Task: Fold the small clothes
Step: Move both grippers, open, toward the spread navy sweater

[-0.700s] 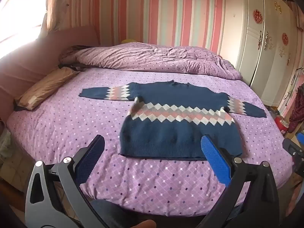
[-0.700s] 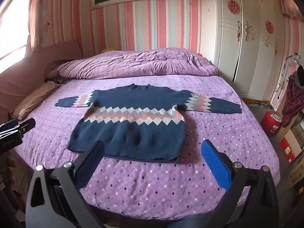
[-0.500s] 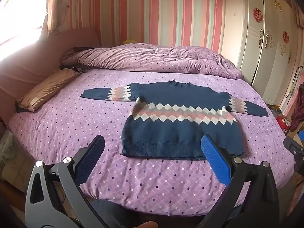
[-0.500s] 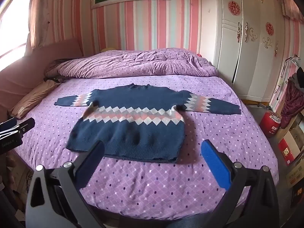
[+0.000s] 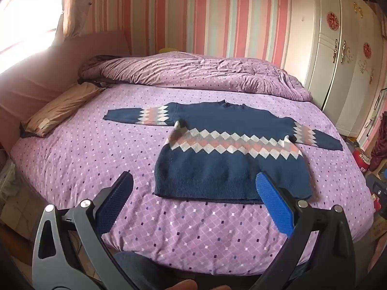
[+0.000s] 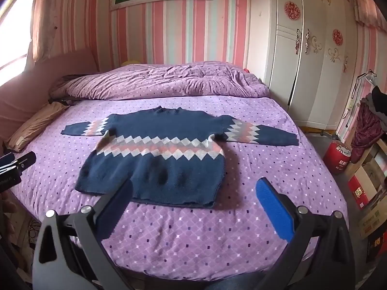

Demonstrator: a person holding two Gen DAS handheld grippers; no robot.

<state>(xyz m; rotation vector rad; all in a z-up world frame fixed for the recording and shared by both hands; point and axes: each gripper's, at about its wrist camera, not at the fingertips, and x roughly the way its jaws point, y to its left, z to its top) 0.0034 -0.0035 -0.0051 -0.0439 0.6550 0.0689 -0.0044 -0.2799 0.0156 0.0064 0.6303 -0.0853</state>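
Observation:
A small navy sweater (image 5: 229, 154) with a pink and white diamond band lies flat, face up, on the purple bed (image 5: 96, 149), both sleeves spread out sideways. It also shows in the right wrist view (image 6: 157, 159). My left gripper (image 5: 193, 205) is open and empty, above the bed's near edge just in front of the sweater's hem. My right gripper (image 6: 193, 205) is open and empty, also in front of the hem, toward its right corner. The left gripper's tip (image 6: 17, 166) shows at the left edge of the right wrist view.
A rumpled purple duvet (image 5: 193, 75) lies across the far side of the bed. A tan pillow (image 5: 60, 108) sits at the left by the pink headboard. White wardrobes (image 6: 314, 60) stand at right, with a red canister (image 6: 338, 157) and boxes on the floor.
Both grippers have moved a little closer to the bed and sweater, which now looks slightly larger. The sweater has not moved. Both grippers stay open.

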